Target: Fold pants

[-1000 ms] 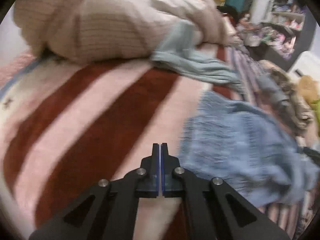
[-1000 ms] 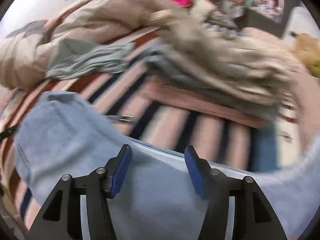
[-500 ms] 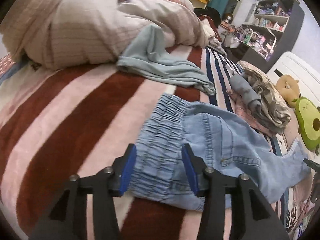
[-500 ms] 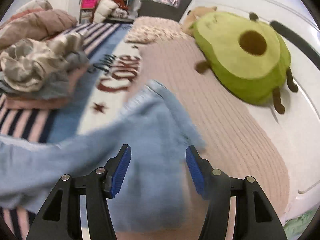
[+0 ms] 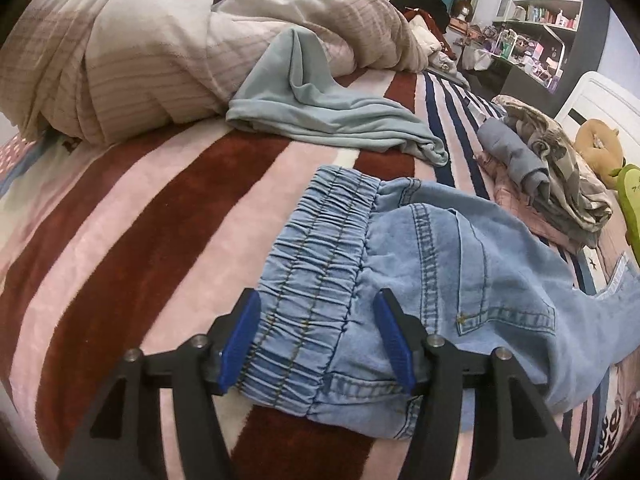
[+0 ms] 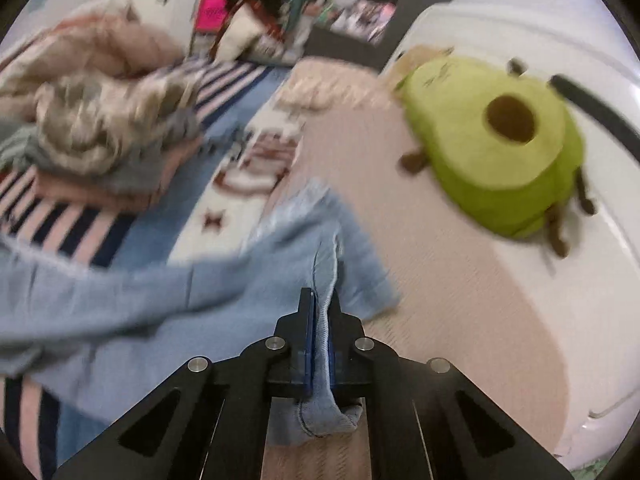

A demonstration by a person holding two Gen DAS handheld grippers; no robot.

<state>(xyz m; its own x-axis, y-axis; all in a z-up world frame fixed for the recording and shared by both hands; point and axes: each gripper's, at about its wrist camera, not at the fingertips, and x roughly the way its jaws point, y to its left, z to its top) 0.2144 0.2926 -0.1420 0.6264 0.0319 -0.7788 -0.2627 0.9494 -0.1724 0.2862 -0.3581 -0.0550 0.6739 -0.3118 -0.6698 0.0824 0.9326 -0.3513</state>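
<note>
Light blue denim pants [image 5: 440, 264] lie on the striped blanket [image 5: 140, 240], with the elastic waistband [image 5: 320, 248] nearest in the left wrist view. My left gripper [image 5: 316, 296] straddles the waistband's near end; its jaws are opening, the cloth lies between them, and the blue pads do not press it. In the right wrist view the pants [image 6: 160, 300] stretch off to the left, blurred. My right gripper [image 6: 322, 294] is shut on the pant leg's hem, and a fold of denim hangs out below the pads.
A bunched striped duvet [image 5: 140, 52] and a grey-green garment [image 5: 320, 112] lie beyond the waistband. A stack of folded clothes [image 5: 560, 184] sits to the right. An avocado plush [image 6: 500, 152] rests by the white bed end [image 6: 560, 40]. Cluttered shelves [image 5: 540, 12] stand behind.
My left gripper went from shut to open and now straddles the waistband. My right gripper swung along the pants to the leg end and shut on the hem.
</note>
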